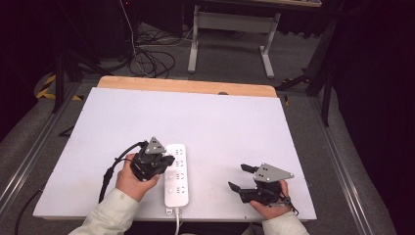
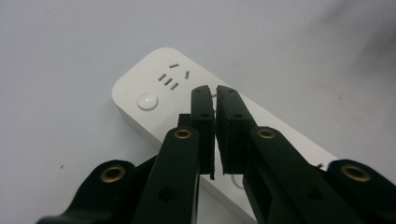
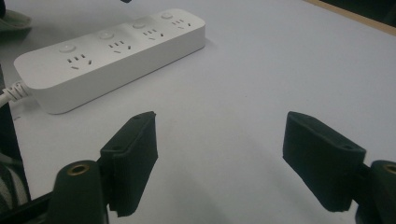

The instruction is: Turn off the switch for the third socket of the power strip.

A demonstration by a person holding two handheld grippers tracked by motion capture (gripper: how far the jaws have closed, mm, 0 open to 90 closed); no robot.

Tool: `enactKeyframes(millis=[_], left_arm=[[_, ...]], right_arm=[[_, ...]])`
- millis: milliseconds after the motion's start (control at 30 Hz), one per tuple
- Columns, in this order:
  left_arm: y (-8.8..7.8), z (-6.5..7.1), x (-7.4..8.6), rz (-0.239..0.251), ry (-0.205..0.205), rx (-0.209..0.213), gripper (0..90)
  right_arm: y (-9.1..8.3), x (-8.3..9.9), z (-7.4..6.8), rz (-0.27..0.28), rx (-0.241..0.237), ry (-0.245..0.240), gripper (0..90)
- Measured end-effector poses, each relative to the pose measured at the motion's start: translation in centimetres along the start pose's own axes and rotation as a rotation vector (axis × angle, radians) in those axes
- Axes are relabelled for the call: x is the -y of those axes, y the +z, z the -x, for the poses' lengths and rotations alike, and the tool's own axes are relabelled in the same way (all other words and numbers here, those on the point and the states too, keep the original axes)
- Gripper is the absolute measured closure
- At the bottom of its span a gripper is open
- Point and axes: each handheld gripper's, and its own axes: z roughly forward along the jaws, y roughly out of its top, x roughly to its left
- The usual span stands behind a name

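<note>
A white power strip [image 1: 176, 181] with several sockets and round buttons lies lengthwise on the white board, its cord running off the front edge. My left gripper [image 1: 168, 160] is shut, its tips resting over the strip's middle from the left. In the left gripper view, the pads [image 2: 203, 105] are pressed together above the strip [image 2: 149, 86], with nothing seen between them. My right gripper [image 1: 237, 176] is open near the front right, well apart from the strip. In the right gripper view, its jaws [image 3: 222, 123] stand wide over bare board, with the strip [image 3: 112, 49] farther off at the upper left.
The white board [image 1: 220, 127] covers a wooden table whose edge [image 1: 186, 86] shows at the back. Beyond it stand a grey desk frame [image 1: 230, 24] and loose cables [image 1: 151, 61] on the floor. Metal rails run along both sides.
</note>
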Motion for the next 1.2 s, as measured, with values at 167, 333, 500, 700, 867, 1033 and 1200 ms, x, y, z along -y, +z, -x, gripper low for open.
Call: enactKeyframes(millis=[167, 333, 500, 700, 867, 1033, 1200], left_arm=[[-0.6, 0.4, -0.2, 0.013, 0.029, -0.016, 84.3], [-1.0, 0.5, -0.3, 0.023, 0.029, -0.009, 81.6], [-1.4, 0.4, -0.4, 0.058, 0.022, 0.006, 73.6], [-2.4, 0.4, -0.2, 0.121, 0.035, 0.037, 45.2], [-3.8, 0.4, -0.2, 0.129, 0.051, 0.028, 30.7], [-5.2, 0.2, 0.1, 0.189, 0.076, -0.012, 23.1], [-6.4, 0.1, 0.8, 0.235, 0.05, -0.006, 19.1]], right_arm=[[0.0, 0.0, 0.0, 0.0, 0.002, 0.0, 26.8], [0.0, 0.0, 0.0, 0.0, 0.001, -0.001, 26.8], [0.0, 0.0, 0.0, -0.001, 0.001, -0.001, 26.8], [0.0, 0.0, 0.0, 0.001, 0.0, 0.003, 26.8], [-0.1, 0.0, 0.0, 0.003, 0.001, 0.004, 26.8], [-0.1, 0.0, 0.1, 0.008, 0.002, 0.007, 26.8], [-0.1, 0.0, 0.1, 0.007, 0.002, 0.007, 26.8]])
